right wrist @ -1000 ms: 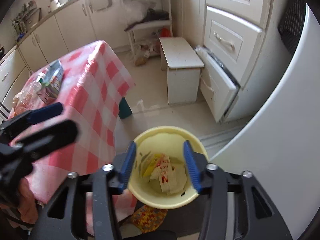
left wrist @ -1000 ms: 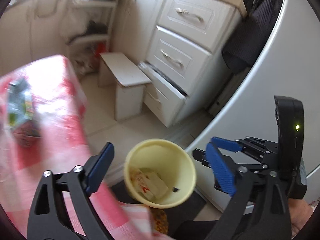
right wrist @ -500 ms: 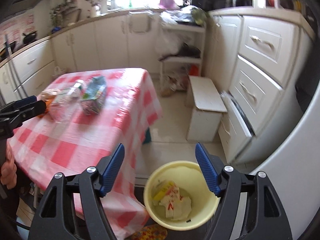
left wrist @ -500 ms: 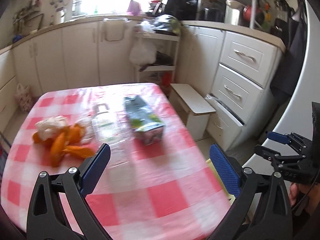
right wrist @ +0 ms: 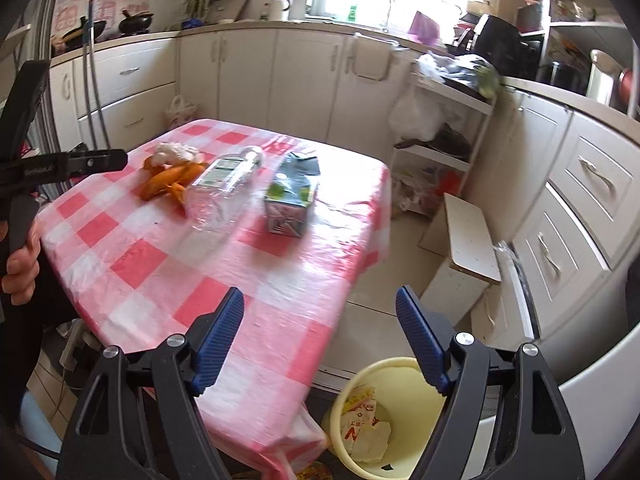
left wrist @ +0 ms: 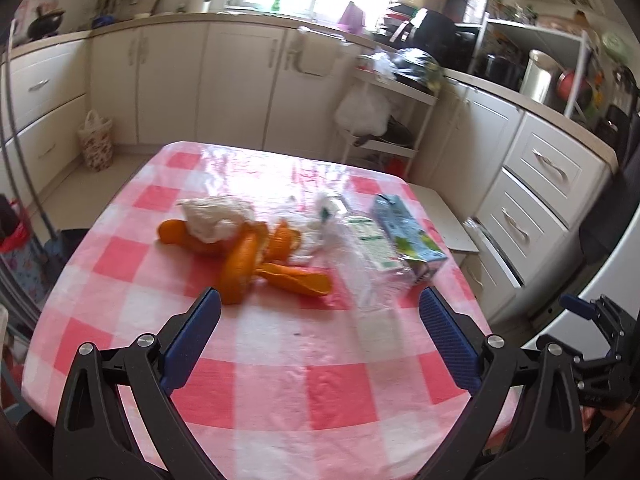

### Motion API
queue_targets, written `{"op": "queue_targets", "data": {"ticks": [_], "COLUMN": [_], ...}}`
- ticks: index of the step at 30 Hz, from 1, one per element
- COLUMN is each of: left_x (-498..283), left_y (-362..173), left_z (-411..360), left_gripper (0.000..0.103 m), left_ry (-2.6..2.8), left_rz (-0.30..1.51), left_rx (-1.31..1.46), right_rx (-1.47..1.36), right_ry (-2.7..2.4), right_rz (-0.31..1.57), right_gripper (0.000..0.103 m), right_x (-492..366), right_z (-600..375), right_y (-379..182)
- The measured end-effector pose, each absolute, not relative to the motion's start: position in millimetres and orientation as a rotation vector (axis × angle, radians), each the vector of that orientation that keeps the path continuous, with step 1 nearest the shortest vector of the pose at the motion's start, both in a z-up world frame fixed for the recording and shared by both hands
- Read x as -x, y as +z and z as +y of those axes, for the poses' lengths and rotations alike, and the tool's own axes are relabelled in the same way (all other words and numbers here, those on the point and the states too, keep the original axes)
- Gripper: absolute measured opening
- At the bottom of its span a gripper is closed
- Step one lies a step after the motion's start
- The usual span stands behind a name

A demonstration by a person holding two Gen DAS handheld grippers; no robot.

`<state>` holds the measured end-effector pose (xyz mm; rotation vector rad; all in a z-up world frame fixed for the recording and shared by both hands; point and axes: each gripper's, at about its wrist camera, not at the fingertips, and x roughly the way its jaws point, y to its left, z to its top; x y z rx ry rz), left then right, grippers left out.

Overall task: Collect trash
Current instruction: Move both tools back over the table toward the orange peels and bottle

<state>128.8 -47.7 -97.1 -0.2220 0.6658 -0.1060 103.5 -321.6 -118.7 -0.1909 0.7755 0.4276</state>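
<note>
The desk [left wrist: 280, 364], under a pink-and-white checked cloth, had bare cloth across its whole near half, and its right edge dropped to open floor in front of the white drawers [right wrist: 576, 216]. A low white stool [right wrist: 464, 240] stood on that floor between the desk and the drawers. The yellow bin [right wrist: 404, 420] sat on the floor below the desk's near right corner, with crumpled paper in its bottom.

The trash lay in a row across the middle of the desk: orange peel [left wrist: 248, 256] with a crumpled white tissue [left wrist: 216, 216] on its far side, then a clear plastic bottle [left wrist: 360, 256] lying on its side, then a blue carton [left wrist: 408, 236] also on its side, nearest the right edge. Bottle and carton lay just beside each other.

The left gripper [left wrist: 320, 332] hovered over the near half of the desk with its blue fingers [left wrist: 192, 336] spread wide and holding nothing; the peel and bottle lay just beyond the tips. The right gripper [right wrist: 320, 336] hung off the desk's near right corner, above the bin, fingers [right wrist: 420, 344] likewise spread and holding nothing, the trash well beyond them. In the right wrist view a hand [right wrist: 20, 268] gripped the left gripper's handle at the far left.
</note>
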Motion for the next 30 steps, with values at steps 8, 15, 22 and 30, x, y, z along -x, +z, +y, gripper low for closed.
{"op": "queue_targets", "data": {"ticks": [8, 15, 22, 30], "left_x": [-129.6, -134.7, -147.4, -191.0], "left_y": [-101.9, -114.2, -126.5, -139.3], "left_z": [-16.1, 3.2, 14.3, 15.2], "left_gripper": [0.096, 0.096, 0.096, 0.096], "left_ry": [-0.058, -0.03, 0.006, -0.016], "left_rz": [0.671, 0.693, 0.714, 0.777], "left_rx": [0.274, 0.308, 0.302, 0.248], "right_rx": [0.204, 0.217, 0.243, 0.255], "right_ry": [0.487, 0.548, 0.606, 0.627], "right_rz": [0.758, 0.747, 0.755, 0.791], "right_gripper": [0.078, 0.078, 0.08, 0.082], "right_x": [-108.4, -111.3, -116.0, -128.0], "right_z": [-288.5, -257.3, -226.8, -195.5], "right_y": [-112.2, -107.3, -108.7, -115.4]}}
